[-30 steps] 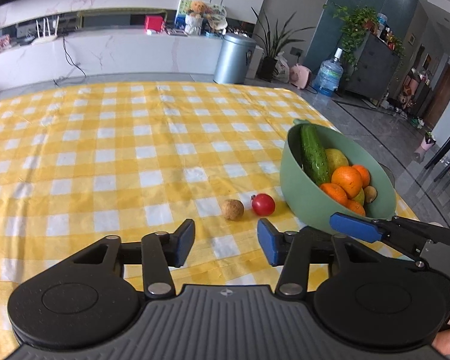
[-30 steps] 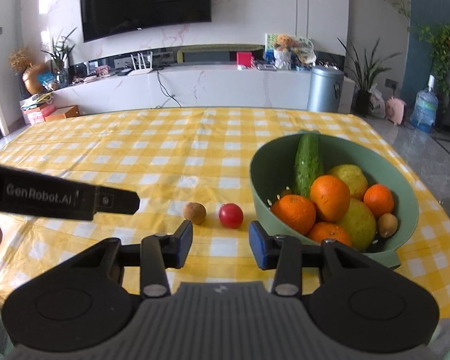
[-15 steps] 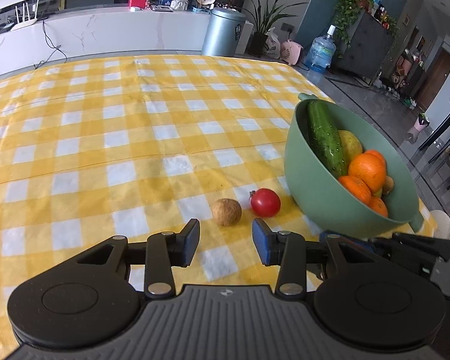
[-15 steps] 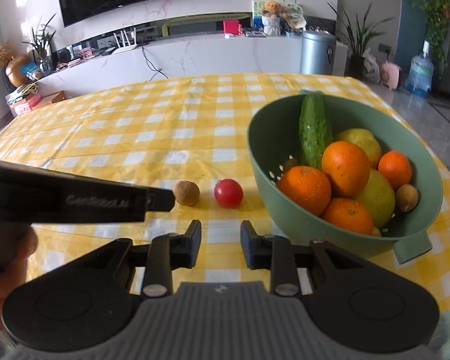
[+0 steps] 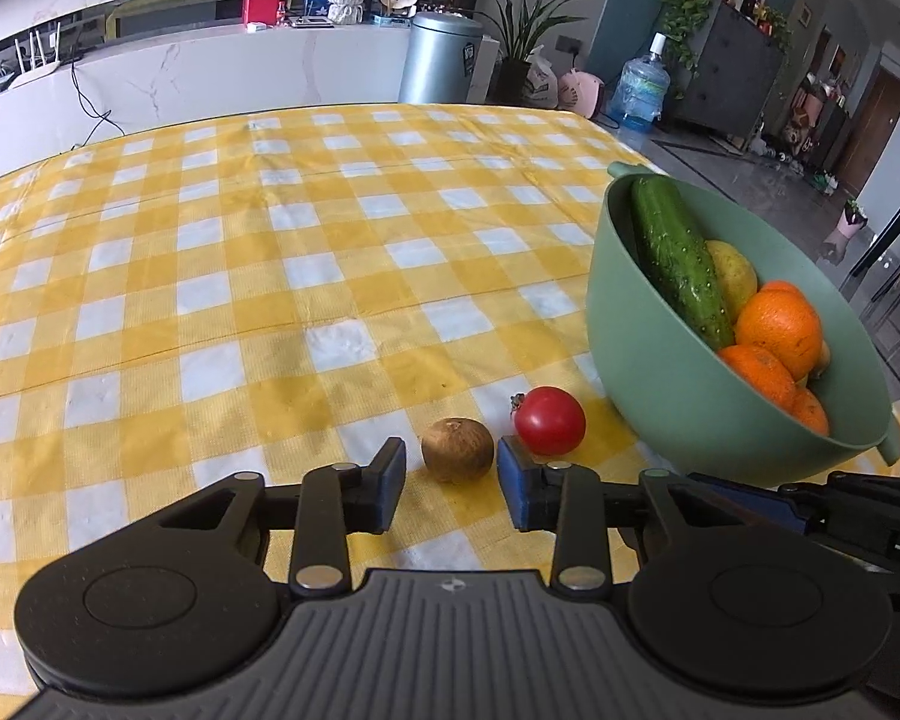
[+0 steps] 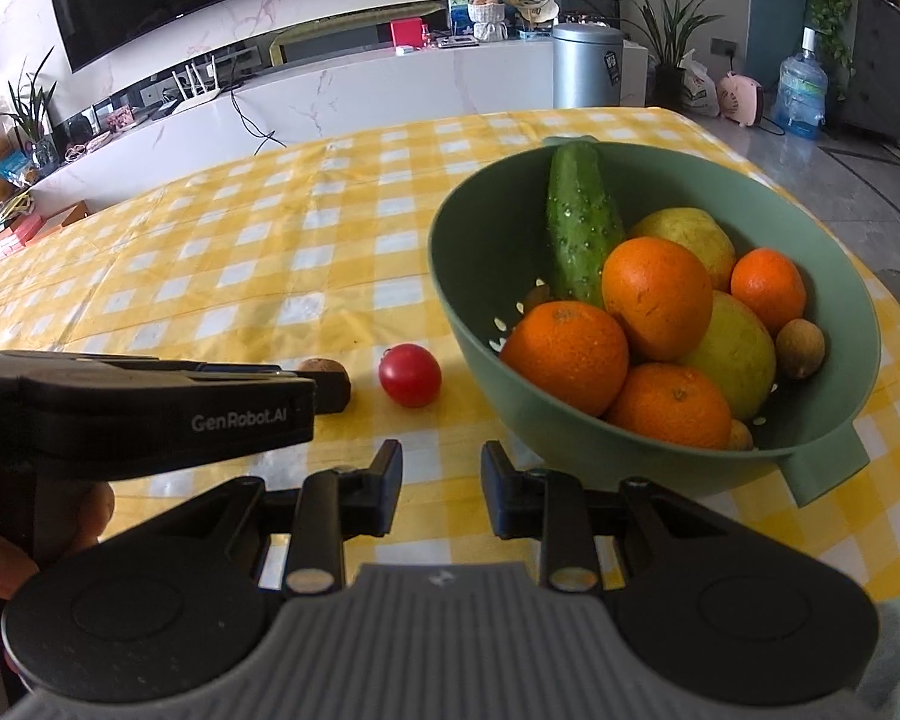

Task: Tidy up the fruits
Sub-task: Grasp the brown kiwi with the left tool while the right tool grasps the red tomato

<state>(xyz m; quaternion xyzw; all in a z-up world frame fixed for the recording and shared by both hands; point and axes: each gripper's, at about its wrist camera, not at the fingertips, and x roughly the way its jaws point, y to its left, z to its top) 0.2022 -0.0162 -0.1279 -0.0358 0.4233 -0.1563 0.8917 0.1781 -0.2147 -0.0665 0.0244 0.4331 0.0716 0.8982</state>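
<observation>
A small brown round fruit (image 5: 456,450) lies on the yellow checked tablecloth (image 5: 270,276), with a red tomato (image 5: 549,420) just right of it. My left gripper (image 5: 452,492) is open, its fingers on either side of the brown fruit, not touching it. A green bowl (image 5: 648,372) at the right holds a cucumber (image 5: 678,264), several oranges (image 5: 780,324) and yellow fruits. My right gripper (image 6: 441,489) is open and empty, short of the tomato (image 6: 410,374) and left of the bowl (image 6: 630,456). The left gripper's body (image 6: 150,414) hides most of the brown fruit (image 6: 324,366).
The table's right edge runs just behind the bowl, with floor, a water bottle (image 5: 643,90) and a dark cabinet beyond. A white counter and a metal bin (image 5: 441,57) stand past the far edge. The cloth stretches to the left and far side.
My left gripper moved forward and down so its fingers now flank the brown fruit. My right gripper moved closer to the tomato and bowl.
</observation>
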